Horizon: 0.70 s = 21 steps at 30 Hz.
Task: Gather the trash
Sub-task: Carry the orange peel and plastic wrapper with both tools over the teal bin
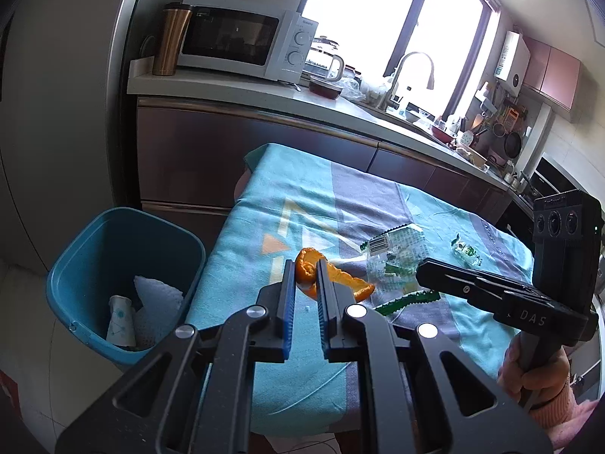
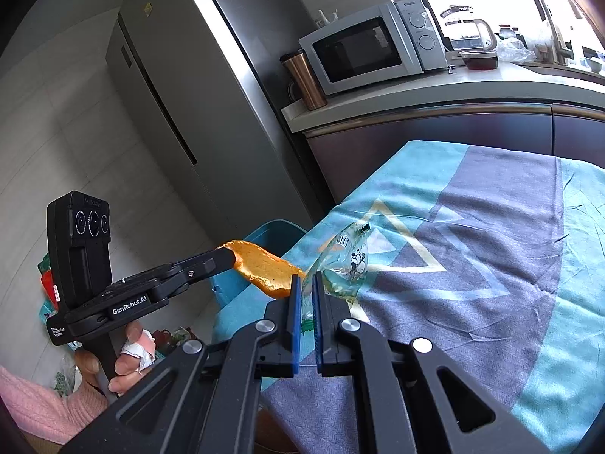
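left gripper (image 1: 304,272) pinching the orange peel (image 1: 332,278), lifted off the bench (image 1: 264,204) just right of the blue bin (image 1: 121,280) | right gripper (image 2: 307,283) closed on the clear wrapper (image 2: 348,261) beside the peel | risk: curled peel is only nipped at its end, a quick swing binward probably drops it

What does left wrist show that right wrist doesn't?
Left wrist only: the bin's inside holding a paper cup, a small green wrapper, the sink faucet in full.

Right wrist only: the tall fridge and the left gripper from outside.

Both: orange peel in the left gripper, clear wrapper in the right gripper, microwave, teal tablecloth.
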Motion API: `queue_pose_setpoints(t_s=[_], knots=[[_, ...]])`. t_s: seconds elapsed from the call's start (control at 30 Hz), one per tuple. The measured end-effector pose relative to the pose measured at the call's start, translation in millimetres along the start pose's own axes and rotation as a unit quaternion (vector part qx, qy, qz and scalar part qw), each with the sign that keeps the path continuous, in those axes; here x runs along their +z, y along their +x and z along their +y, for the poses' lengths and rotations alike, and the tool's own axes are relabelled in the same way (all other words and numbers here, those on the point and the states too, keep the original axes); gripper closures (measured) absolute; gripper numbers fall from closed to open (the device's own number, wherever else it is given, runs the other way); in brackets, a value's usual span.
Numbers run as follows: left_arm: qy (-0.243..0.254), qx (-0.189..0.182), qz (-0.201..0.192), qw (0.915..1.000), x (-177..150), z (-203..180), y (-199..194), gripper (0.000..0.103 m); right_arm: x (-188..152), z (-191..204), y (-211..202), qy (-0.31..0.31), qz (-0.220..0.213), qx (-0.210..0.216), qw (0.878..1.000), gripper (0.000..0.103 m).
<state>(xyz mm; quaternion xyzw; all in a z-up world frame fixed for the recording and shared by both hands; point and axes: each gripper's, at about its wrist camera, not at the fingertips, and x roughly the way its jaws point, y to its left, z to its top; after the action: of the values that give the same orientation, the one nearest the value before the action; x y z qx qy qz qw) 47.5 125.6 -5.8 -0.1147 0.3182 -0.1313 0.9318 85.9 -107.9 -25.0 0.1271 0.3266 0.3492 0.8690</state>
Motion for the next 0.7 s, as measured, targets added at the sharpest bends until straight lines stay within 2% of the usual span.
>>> queue_pose_setpoints(t_s=[0.7], knots=[[-0.03, 0.043, -0.024, 0.9983, 4.4, 41.3, -21.4, 0.092, 12.6, 26.4, 32.5, -0.029, 0.018, 0.034, 0.999, 0.098]])
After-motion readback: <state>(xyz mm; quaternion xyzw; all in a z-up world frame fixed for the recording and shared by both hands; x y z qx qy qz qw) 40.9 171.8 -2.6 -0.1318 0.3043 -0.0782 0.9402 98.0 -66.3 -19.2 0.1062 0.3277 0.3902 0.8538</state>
